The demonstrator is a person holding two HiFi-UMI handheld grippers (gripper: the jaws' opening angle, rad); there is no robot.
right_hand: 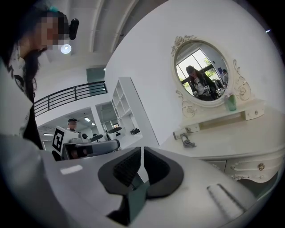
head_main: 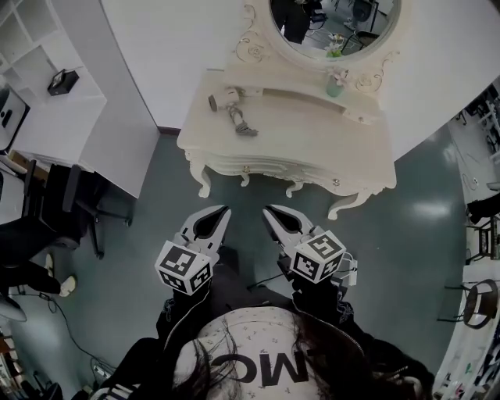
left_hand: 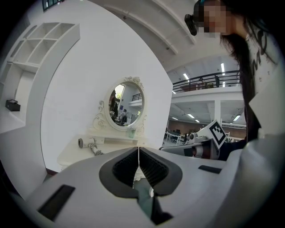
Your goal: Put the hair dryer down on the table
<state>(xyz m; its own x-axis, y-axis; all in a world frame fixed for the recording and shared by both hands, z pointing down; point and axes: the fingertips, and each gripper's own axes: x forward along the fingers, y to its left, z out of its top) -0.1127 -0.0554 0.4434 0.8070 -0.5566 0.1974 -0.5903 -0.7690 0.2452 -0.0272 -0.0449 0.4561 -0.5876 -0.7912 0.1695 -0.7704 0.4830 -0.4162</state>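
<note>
The hair dryer (head_main: pixel 225 99) lies on the left part of the white dressing table (head_main: pixel 312 141), its cord (head_main: pixel 244 123) coiled beside it. It also shows small and far off in the left gripper view, hair dryer (left_hand: pixel 83 143), and in the right gripper view, hair dryer (right_hand: pixel 182 134). Both grippers hang in front of the person's body, well short of the table and above the floor. The left gripper (head_main: pixel 223 210) is shut with nothing in it, its jaws meeting at the tips (left_hand: pixel 139 149). The right gripper (head_main: pixel 268 210) is likewise shut and empty (right_hand: pixel 142 151).
An oval mirror (head_main: pixel 336 23) stands on the table's back shelf beside a small green bottle (head_main: pixel 334 86). A white shelf unit (head_main: pixel 47 78) with a black box (head_main: pixel 62 81) is at the left, and dark chairs (head_main: pixel 70 203) stand below it. Grey floor lies between me and the table.
</note>
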